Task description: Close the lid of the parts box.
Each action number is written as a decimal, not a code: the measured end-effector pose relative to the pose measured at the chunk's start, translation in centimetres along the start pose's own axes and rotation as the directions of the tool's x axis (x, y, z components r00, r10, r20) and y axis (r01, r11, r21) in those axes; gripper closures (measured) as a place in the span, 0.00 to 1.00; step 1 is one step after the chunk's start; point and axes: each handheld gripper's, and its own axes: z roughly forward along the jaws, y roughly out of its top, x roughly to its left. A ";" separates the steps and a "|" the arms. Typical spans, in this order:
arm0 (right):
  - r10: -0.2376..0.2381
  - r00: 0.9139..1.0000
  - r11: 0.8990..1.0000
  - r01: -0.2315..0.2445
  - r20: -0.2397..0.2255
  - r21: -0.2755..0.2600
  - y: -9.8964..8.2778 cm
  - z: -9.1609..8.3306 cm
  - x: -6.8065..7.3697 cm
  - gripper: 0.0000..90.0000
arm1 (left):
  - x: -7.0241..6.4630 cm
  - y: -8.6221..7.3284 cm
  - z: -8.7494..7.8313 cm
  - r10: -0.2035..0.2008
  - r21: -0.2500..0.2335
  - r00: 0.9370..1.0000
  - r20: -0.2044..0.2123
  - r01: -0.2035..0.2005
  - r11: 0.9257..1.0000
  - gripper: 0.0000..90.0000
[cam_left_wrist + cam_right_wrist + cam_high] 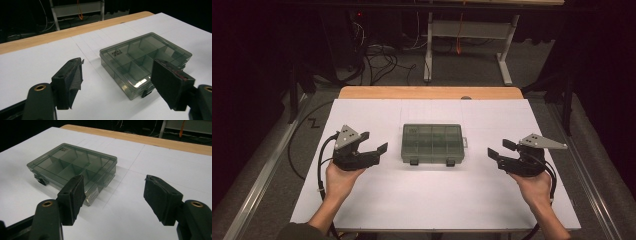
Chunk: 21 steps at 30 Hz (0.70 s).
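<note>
Approach step: the closed compartment box (432, 144) sits on the desk (432, 200) between both spread, empty grippers, left (374, 142) and right (497, 150). Next, I judge, they close in on its front latches.

Right gripper (115, 195): jaws wide apart, nothing btwn. Smoky clear compartment box (72, 167), lid closed, flat on white table cover (155, 165), ahead-left, partly behind left jaw. Wood table edge (150, 140) beyond.

— Any writing you can make out?
— Only a small dark print on the box (145, 62) lid, at the corner ahead of the left gripper (117, 82); too small to read.
</note>
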 end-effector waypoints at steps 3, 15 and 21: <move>0.002 1.000 1.000 -0.002 0.002 -0.014 -0.2 -0.4 -0.1 0.39 | 0.1 0.0 -0.3 -0.007 -0.011 1.000 0.001 0.007 1.000 0.28; 0.016 1.000 0.999 -0.015 0.004 -0.051 -1.3 -1.6 -0.7 0.38 | 0.6 -0.2 -1.5 -0.020 -0.025 1.000 -0.001 0.020 0.999 0.28; 0.028 1.000 0.998 -0.028 0.004 -0.061 -2.0 -2.1 -1.0 0.38 | 0.9 -0.5 -2.2 -0.040 -0.043 0.999 -0.006 0.040 0.998 0.27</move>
